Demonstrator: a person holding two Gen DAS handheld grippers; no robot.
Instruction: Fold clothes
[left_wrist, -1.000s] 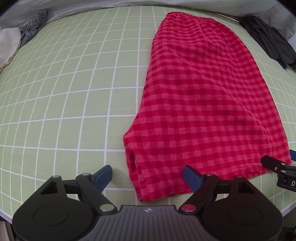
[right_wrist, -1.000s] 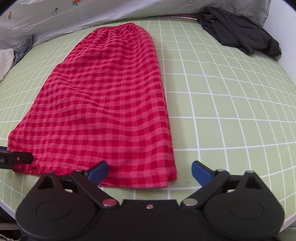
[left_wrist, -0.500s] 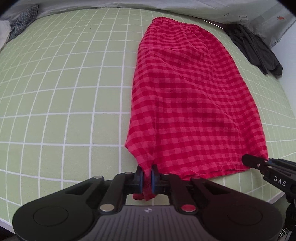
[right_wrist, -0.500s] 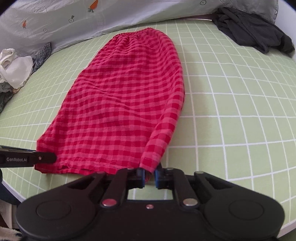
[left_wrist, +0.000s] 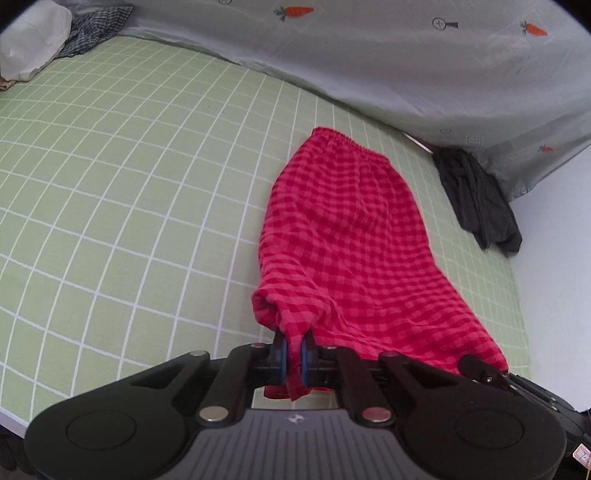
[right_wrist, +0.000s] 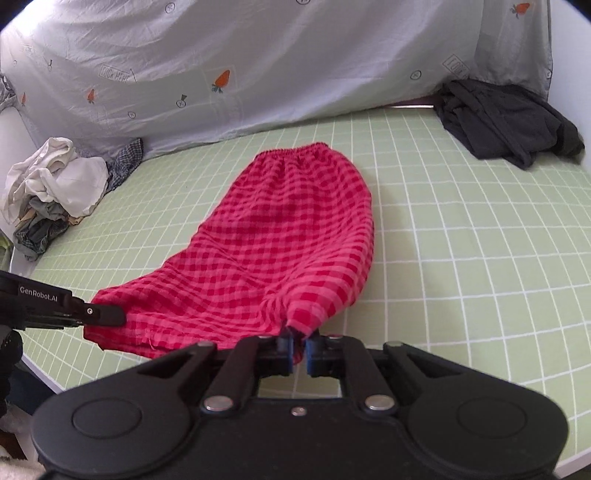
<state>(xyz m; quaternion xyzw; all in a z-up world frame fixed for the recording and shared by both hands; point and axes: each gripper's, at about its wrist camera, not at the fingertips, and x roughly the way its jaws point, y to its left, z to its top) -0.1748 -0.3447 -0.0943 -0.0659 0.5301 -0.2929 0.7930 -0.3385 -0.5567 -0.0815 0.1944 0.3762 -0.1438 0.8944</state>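
Left gripper (left_wrist: 291, 350) clamped on one hem corner of the red checked shorts (left_wrist: 354, 251). Right gripper (right_wrist: 299, 350) clamped on the other corner; hem raised off the green sheet (right_wrist: 461, 240).

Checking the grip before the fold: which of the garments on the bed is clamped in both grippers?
The red checked garment. The left gripper and right gripper pinch its near corners; the dark garment and white pile lie untouched.
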